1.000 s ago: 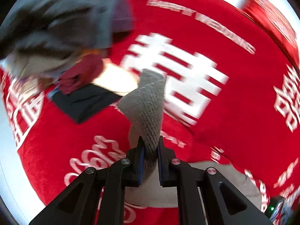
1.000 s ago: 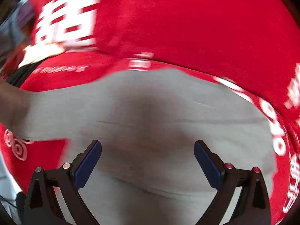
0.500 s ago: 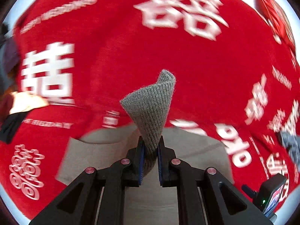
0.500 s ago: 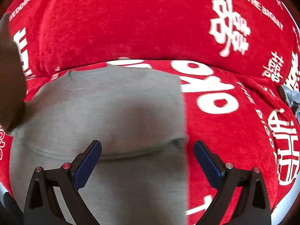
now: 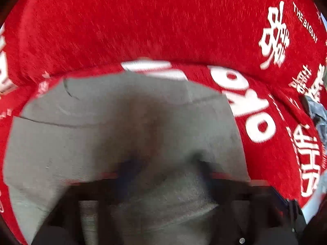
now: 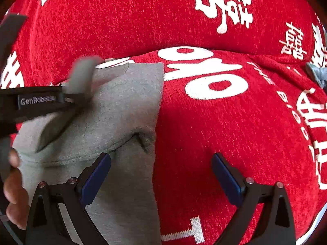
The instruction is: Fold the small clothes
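**On the red cloth: grey garment folded, both jaws free**

On the red cloth [image 6: 204,122] with white lettering lies the grey garment [image 6: 126,106], folded. Over its far left part, the left gripper [image 5: 163,163] hangs blurred, its jaws opening, a ribbed cuff [image 5: 173,194] slack between them. Beside the garment's right edge, the right gripper [image 6: 161,169] stands with jaws released, holding nothing.

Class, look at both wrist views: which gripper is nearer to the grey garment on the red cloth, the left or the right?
Left. The left gripper is right over the grey garment, its jaws opening off the cloth. The right gripper hangs open at the garment's right edge, mostly above the red cloth.
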Tool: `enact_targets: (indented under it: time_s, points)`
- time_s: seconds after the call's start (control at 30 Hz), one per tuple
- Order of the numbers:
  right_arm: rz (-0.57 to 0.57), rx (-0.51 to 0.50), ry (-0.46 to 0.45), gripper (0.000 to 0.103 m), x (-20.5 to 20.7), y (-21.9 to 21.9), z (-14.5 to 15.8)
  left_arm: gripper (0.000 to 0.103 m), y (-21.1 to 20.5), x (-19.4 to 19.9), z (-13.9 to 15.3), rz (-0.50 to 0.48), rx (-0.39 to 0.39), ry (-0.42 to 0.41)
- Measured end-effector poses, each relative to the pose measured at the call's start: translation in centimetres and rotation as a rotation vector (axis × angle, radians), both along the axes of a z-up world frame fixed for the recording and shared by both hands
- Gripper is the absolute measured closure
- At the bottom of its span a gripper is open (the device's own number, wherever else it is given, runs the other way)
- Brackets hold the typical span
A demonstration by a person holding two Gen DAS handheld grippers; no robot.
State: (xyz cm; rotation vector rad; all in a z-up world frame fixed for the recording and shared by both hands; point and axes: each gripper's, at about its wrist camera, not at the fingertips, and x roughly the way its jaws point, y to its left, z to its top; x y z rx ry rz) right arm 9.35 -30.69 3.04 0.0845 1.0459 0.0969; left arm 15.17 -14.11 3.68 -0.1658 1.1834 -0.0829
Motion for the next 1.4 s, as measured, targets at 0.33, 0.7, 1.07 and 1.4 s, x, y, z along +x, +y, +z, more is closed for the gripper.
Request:
enact_targets:
  time_s: [0.33, 0.7, 1.07, 1.4]
  points:
    - [0.059, 0.112, -0.051, 0.003, -1.8, 0.2, 1.4, 0.011, 6.3, -3.8, 5.1, -0.021, -0.132, -0.115]
    - [0.086, 0.360, 0.031, 0.010, 3.7, 5.4, 2.4, 0.011, 17.4, -6.0, 0.7, 0.270, 0.100, -0.047]
    - [0.030, 0.330, 0.000, 0.092, 5.8, 5.4, 1.9, 0.010, 16.7, -7.5, -0.6, 0.222, 0.122, -0.062]
    - [-0.075, 0.323, 0.009, 0.057, 4.7, 0.6, 1.2, 0.007, 17.2, -8.0, -1.1, 0.191, 0.167, -0.032]
